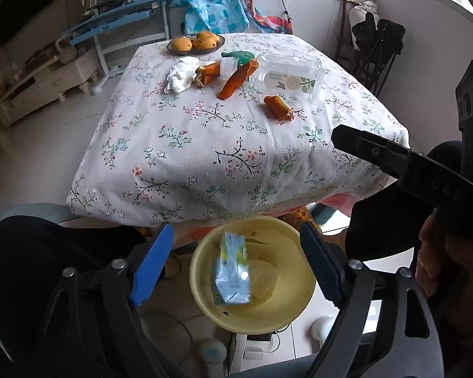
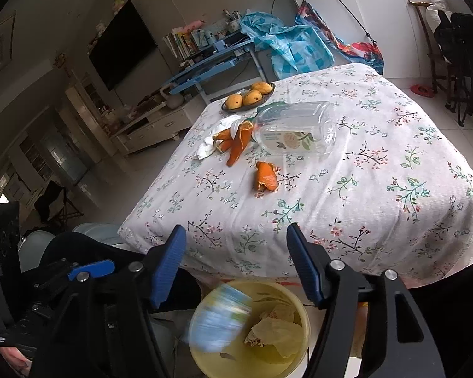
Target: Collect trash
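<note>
We see the left gripper (image 1: 233, 260) wide and empty above the round yellow plastic basin (image 1: 287, 315), where a small blue and green drink carton (image 1: 231, 272) is blurred over crumpled paper. The right gripper (image 2: 236, 266) is also wide with nothing between its ribbed blue pads (image 2: 170, 264). Farther away, the table with a floral cotton cloth (image 1: 205, 145) carries curled orange peels (image 1: 236, 82), a clear plastic box lying on its side (image 1: 291, 77), white tissue (image 1: 181, 74), and at the far edge a dark plate of mangoes (image 1: 195, 44).

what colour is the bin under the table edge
Pale yellow. The bin shows best in the left wrist view, with a blurred carton over it.
</note>
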Available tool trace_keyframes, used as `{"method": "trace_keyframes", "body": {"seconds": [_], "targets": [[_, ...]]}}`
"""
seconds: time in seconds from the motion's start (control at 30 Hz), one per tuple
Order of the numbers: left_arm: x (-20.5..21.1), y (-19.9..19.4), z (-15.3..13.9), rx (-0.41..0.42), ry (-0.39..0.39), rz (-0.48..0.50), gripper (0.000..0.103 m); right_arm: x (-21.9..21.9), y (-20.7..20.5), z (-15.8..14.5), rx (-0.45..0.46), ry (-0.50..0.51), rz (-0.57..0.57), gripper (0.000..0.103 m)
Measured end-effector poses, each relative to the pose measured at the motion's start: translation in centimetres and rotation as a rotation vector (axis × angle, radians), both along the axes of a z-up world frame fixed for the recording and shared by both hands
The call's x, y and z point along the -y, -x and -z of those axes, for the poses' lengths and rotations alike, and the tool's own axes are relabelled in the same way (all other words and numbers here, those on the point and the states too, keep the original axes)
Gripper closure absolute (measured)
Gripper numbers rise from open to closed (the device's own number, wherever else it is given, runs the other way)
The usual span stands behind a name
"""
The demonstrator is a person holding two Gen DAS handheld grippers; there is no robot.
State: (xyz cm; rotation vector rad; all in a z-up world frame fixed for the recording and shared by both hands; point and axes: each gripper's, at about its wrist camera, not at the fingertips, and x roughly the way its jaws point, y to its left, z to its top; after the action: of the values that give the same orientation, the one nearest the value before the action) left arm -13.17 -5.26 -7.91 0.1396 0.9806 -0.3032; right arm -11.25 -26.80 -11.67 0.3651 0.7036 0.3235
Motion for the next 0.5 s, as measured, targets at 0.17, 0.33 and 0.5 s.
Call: {"method": "trace_keyframes", "body": {"seconds": [0.17,0.33,0.5], "targets": [[0.1,-0.1,-1.6,0.149,-0.030,-0.050,0.013,-0.3,0.4,-0.5,0.037,0.038,0.009,0.037],[-0.5,-0.8,-2.3,0.284,-0.045,-0.125,0.009,-1.1,0.8,-1.0,0.085,0.093,0.004,0.033],[-1.0,-1.9,-1.0,0.273,-0.088,-0.174,0.008,-1.6,0.9,-1.2,0.103,0.116,-0.004,0.031]]}}
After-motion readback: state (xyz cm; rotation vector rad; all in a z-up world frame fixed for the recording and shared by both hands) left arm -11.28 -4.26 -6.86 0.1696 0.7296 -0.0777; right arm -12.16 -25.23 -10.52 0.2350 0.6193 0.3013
